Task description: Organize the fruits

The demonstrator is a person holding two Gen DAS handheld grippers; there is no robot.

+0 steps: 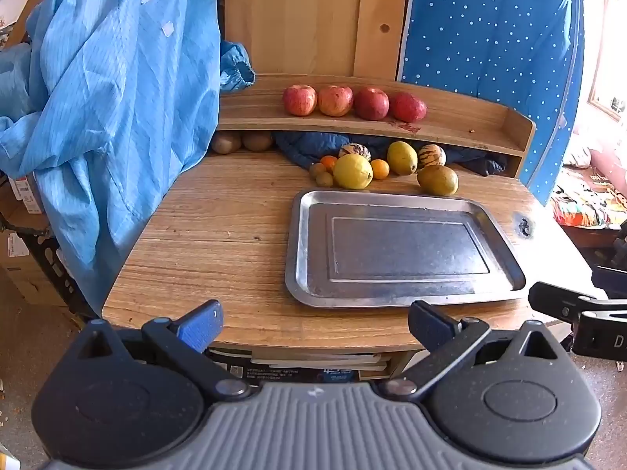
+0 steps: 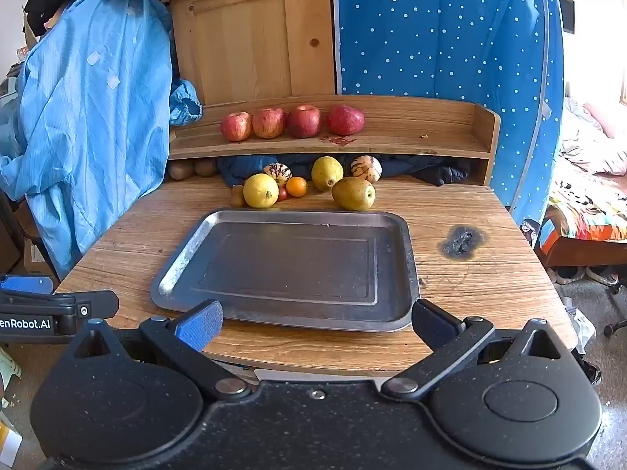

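A bare metal tray point(image 1: 301, 235) point(image 2: 395, 231) lies on the wooden table. Behind it sits a cluster of fruit: a yellow lemon point(image 1: 352, 171) point(image 2: 260, 190), two pears point(image 1: 437, 180) point(image 2: 353, 193), small oranges point(image 1: 379, 169) point(image 2: 296, 187), striped melons point(image 1: 431, 155) point(image 2: 366, 169) and kiwis point(image 1: 324, 179). Several red apples point(image 1: 336, 100) point(image 2: 268, 122) line the raised shelf. My left gripper point(image 1: 315, 323) hovers open at the table's front edge, nothing between its fingers. My right gripper point(image 2: 317, 323) is likewise open over the tray's near rim.
A blue gown point(image 1: 117, 117) point(image 2: 94, 117) hangs over the table's left side. A dark cloth point(image 1: 313, 145) is stuffed under the shelf, with two brown fruits point(image 1: 241, 141) beside it. A burn mark point(image 2: 462, 241) scars the table right of the tray. A polka-dot blue curtain point(image 2: 431, 27) stands behind.
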